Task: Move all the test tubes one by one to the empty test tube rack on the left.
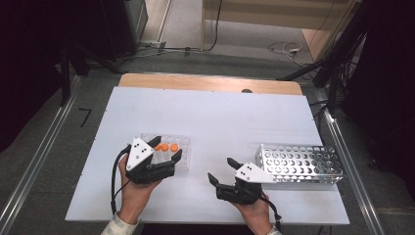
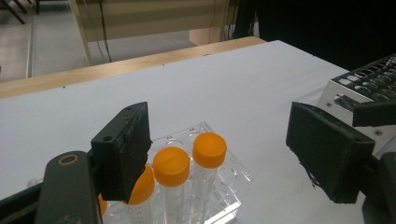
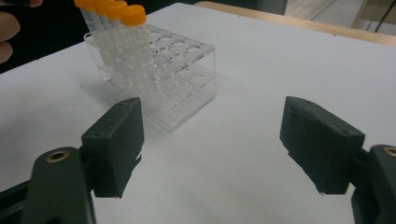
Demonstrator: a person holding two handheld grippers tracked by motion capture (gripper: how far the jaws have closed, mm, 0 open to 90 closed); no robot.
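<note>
Nearest the person, the right gripper (image 1: 219, 171) sits low over the bare white desk (image 1: 230, 117), its jaws spread wide and released, with nothing between them. In the right gripper view the two black pads frame only white desk surface, and the clear rack (image 3: 180, 79) stands beyond them, slightly to their left.

A little farther on, the left gripper (image 1: 168, 148) hovers at the near edge of that clear rack (image 1: 182, 147), jaws parted and gripping nothing. In the left gripper view its left pad stands just in front of one orange-capped tube (image 2: 140, 191), partly hiding it, and two more tubes (image 2: 187, 177) stand upright beside it in the rack's holes, between the open jaws but closer to the left one. Fine printed scale marks run down the tube walls, too small to read.

To the right, the metal rack (image 1: 301, 164) with rows of round holes lies just beside the right gripper. No brand or label is readable anywhere.

At the far edge, a strip of wooden desk (image 1: 210, 82) shows beyond the white sheet.
</note>
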